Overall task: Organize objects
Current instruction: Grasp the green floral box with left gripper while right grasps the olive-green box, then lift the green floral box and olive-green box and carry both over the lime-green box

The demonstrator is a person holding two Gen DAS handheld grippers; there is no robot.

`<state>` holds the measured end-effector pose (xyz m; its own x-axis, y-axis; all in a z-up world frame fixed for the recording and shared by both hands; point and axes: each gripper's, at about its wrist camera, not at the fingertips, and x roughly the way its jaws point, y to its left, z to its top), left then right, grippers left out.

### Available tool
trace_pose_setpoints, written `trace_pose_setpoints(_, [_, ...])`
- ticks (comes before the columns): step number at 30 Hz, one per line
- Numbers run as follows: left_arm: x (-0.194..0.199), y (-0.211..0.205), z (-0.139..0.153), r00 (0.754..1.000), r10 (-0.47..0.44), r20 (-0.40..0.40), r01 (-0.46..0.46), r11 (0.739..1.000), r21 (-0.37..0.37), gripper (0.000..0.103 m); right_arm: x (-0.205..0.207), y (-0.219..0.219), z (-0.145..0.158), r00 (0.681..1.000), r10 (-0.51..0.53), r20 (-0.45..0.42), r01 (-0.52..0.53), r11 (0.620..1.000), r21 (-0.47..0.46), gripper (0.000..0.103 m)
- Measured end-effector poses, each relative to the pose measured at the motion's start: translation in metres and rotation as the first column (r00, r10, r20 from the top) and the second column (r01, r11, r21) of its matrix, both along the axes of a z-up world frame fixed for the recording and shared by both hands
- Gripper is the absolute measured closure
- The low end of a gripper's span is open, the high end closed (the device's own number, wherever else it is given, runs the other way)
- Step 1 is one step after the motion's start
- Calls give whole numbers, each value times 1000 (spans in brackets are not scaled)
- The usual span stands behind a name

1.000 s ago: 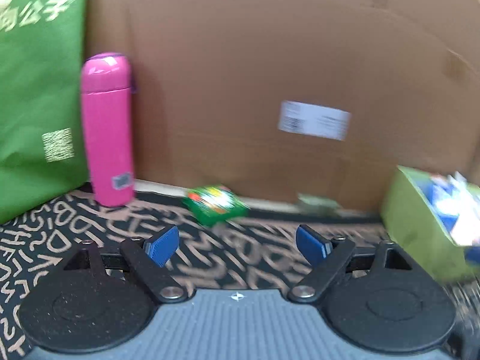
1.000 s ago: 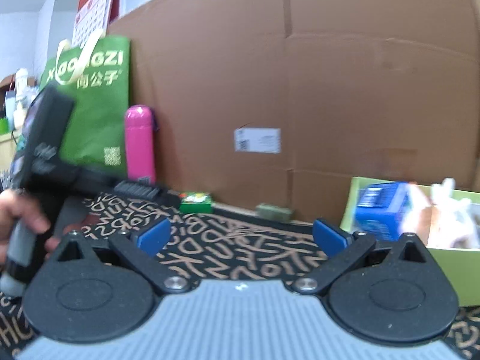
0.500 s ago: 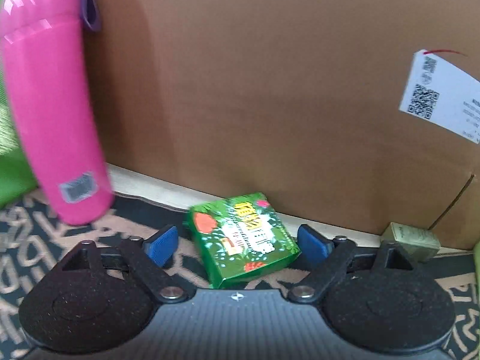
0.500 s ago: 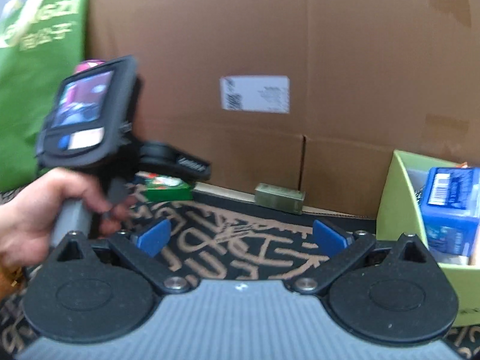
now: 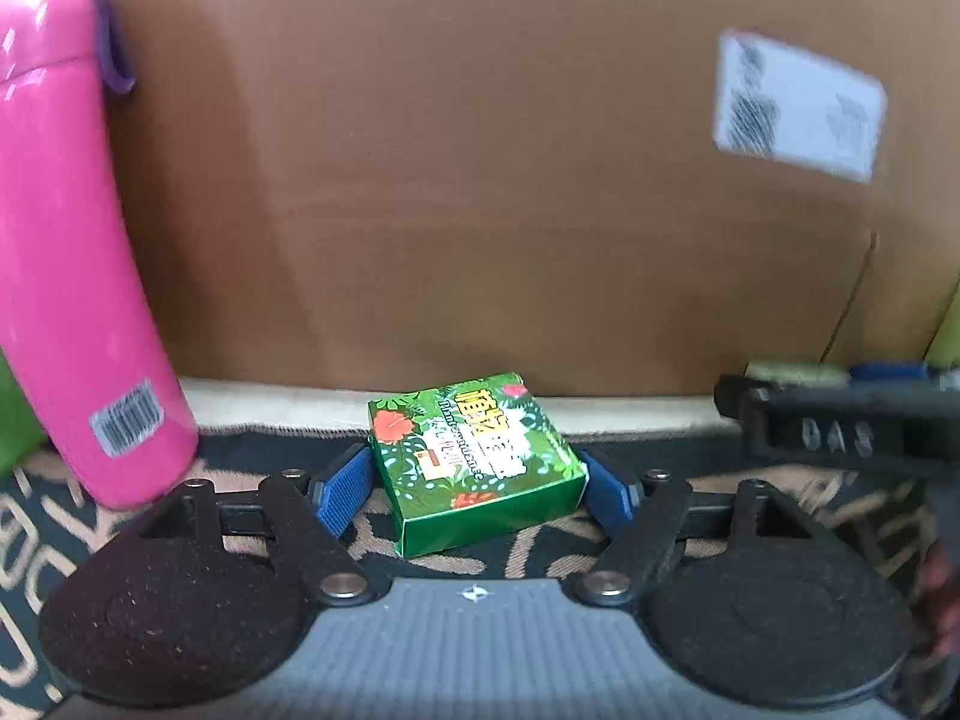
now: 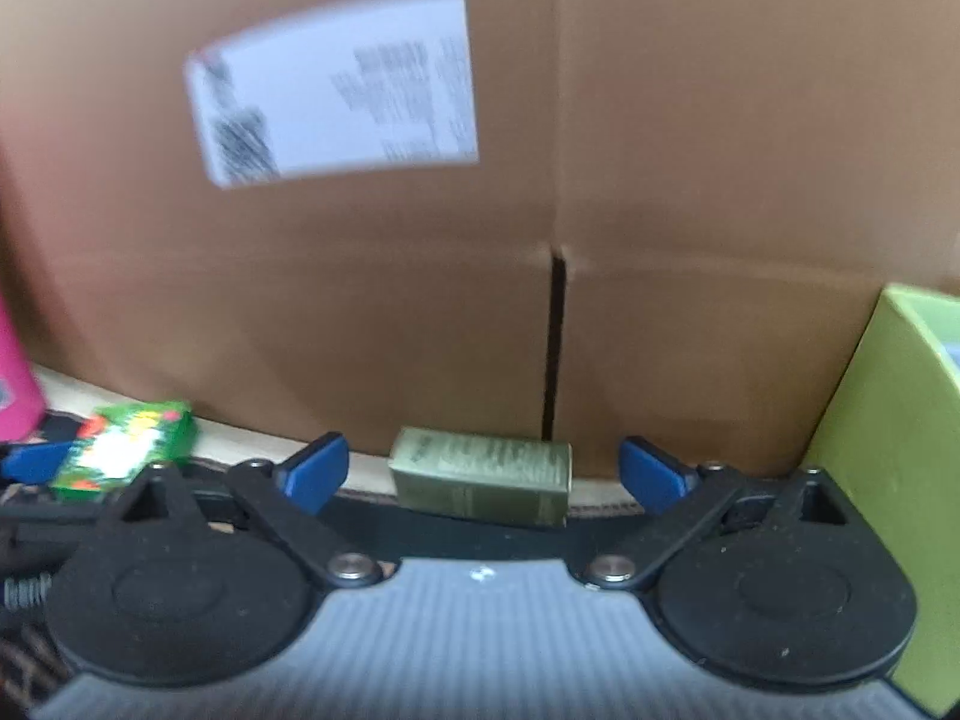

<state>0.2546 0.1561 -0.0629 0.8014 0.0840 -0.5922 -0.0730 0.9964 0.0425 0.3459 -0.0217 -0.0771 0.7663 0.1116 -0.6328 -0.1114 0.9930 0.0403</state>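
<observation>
Green box (image 5: pixel 474 456) lies flat, skewed, between left gripper's (image 5: pixel 474 489) open, closing fingers (image 5: pixel 342 495).

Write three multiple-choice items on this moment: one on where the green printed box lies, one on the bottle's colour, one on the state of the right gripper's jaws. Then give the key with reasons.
1. Where does the green printed box lie?
A. between the left gripper's jaws
B. inside the lime bin
C. on top of the bottle

2. What colour is the bottle?
A. blue
B. pink
C. white

3. How do the right gripper's jaws stand about the olive box?
A. clamped on it
B. apart, clear of it on both sides
C. shut with nothing near

Key: 1 A, the box sits on the patterned mat with a blue pad close on each side. 2 B, its body is pink with a barcode sticker. 3 B, a gap shows between each pad and the olive box; these jaws have just been closing.
</observation>
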Motion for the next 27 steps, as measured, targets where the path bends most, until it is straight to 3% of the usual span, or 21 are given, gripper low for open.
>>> trace_pose_setpoints(2, [-2,4,1,1000,10,-4,-10,1000,-26,24,-3,-3,-3,1000,-7,1,7,1000,-6,20])
trace_pose_setpoints(3, [-2,5,1,1000,11,-5,-12,999,-34,24,-6,-6,-2,1000,-6,4,6,1000,1,31])
trace_pose_setpoints(5, [-3,7,2,1000,13,-10,-13,999,-33,29,-10,-15,-1,1000,12,6,-13,1000,16,41])
trace_pose_setpoints(12, [-36,8,17,998,-50,-32,46,991,-122,31,-57,-38,8,993,111,45,-113,992,47,41])
trace_pose_setpoints(16, [-88,-10,33,986,-166,-21,162,978,-130,31,-117,-53,17,968,233,89,-236,971,31,41])
trace_pose_setpoints(20, [-154,-49,42,956,-293,-11,291,951,-108,30,-183,-72,26,950,294,106,-296,955,3,41])
trace_pose_setpoints(24, [-188,-89,38,927,-374,-20,369,922,-114,29,-233,-96,26,956,282,78,-281,959,-34,41])
trace_pose_setpoints(27, [-189,-104,23,941,-338,-32,335,939,-77,27,-253,-108,17,970,238,49,-236,971,-48,41])
